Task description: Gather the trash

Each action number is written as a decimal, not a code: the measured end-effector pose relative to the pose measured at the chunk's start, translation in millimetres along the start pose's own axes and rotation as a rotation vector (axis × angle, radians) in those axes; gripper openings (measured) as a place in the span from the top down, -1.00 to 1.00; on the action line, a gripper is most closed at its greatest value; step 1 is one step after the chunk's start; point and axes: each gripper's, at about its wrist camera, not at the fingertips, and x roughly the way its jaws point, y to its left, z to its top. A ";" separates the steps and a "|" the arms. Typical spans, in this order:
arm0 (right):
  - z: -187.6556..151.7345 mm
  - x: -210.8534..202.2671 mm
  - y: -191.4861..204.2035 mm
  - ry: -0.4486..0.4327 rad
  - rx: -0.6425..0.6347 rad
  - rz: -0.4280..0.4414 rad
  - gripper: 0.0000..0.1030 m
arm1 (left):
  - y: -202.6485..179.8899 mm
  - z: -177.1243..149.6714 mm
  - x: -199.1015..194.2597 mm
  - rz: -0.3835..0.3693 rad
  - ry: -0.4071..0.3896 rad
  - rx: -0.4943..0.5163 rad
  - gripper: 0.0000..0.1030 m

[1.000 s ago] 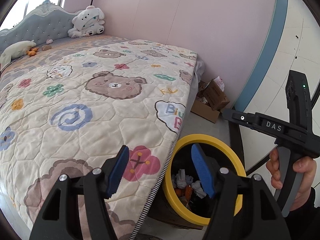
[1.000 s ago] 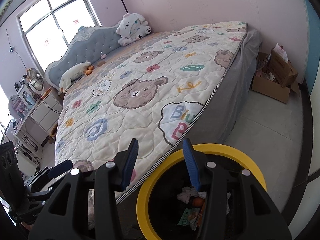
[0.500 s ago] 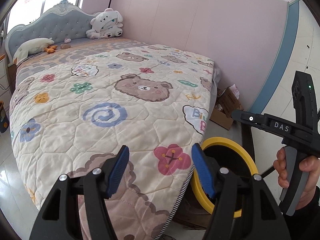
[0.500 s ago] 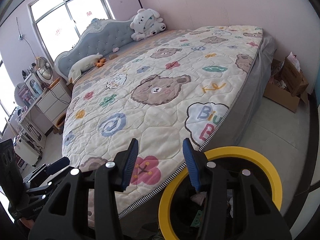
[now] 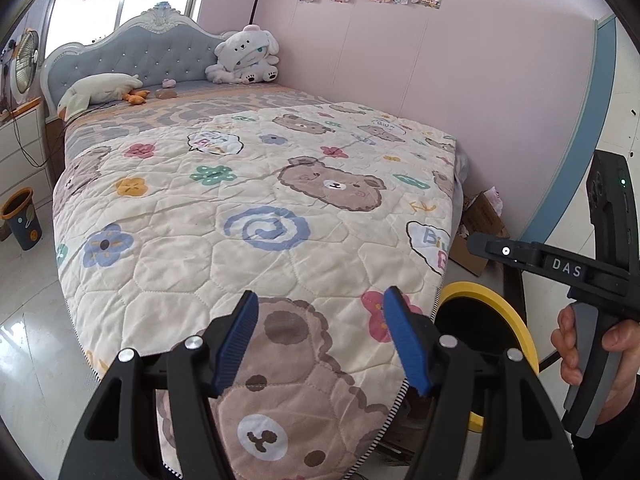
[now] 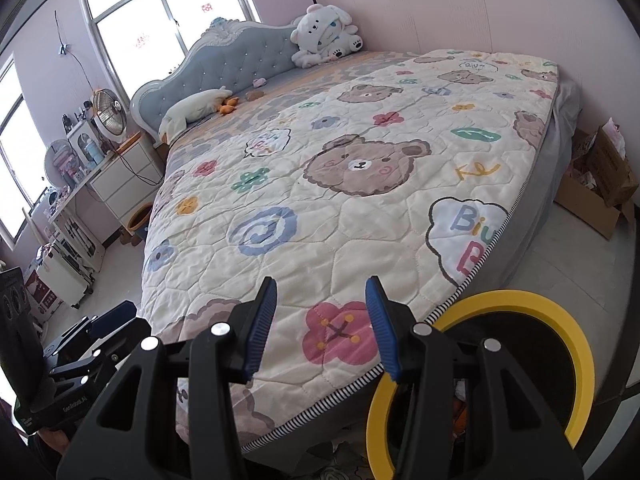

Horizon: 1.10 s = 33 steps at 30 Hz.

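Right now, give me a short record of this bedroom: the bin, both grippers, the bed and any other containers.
trash bin: yellow-rimmed bin on the floor at the bed's near corner, some litter visible inside
left gripper: jaws apart, nothing between them, over the quilt
right gripper: jaws apart, nothing between them, over the quilt's edge
bed contents: white plush dog by the headboard, white goose plush
other containers: cardboard box by the wall, small dark bin near the drawers
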 end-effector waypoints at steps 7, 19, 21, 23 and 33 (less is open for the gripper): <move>-3.2 5.3 17.7 0.007 -0.033 0.013 0.13 | 18.3 -5.1 -9.6 0.030 -0.019 -0.038 -0.20; -3.7 -8.0 40.2 -0.058 -0.075 0.018 0.03 | 28.1 -0.9 -39.9 0.088 -0.127 -0.039 -0.22; -2.9 -12.2 40.4 -0.079 -0.076 0.009 -0.08 | 28.8 0.1 -47.1 0.091 -0.154 -0.045 -0.32; -2.1 -16.9 41.2 -0.100 -0.077 0.001 -0.19 | 28.6 1.1 -54.3 0.095 -0.182 -0.050 -0.39; -3.0 -40.4 43.6 -0.238 -0.078 -0.047 -0.73 | 21.5 2.4 -83.8 0.142 -0.315 -0.036 -0.78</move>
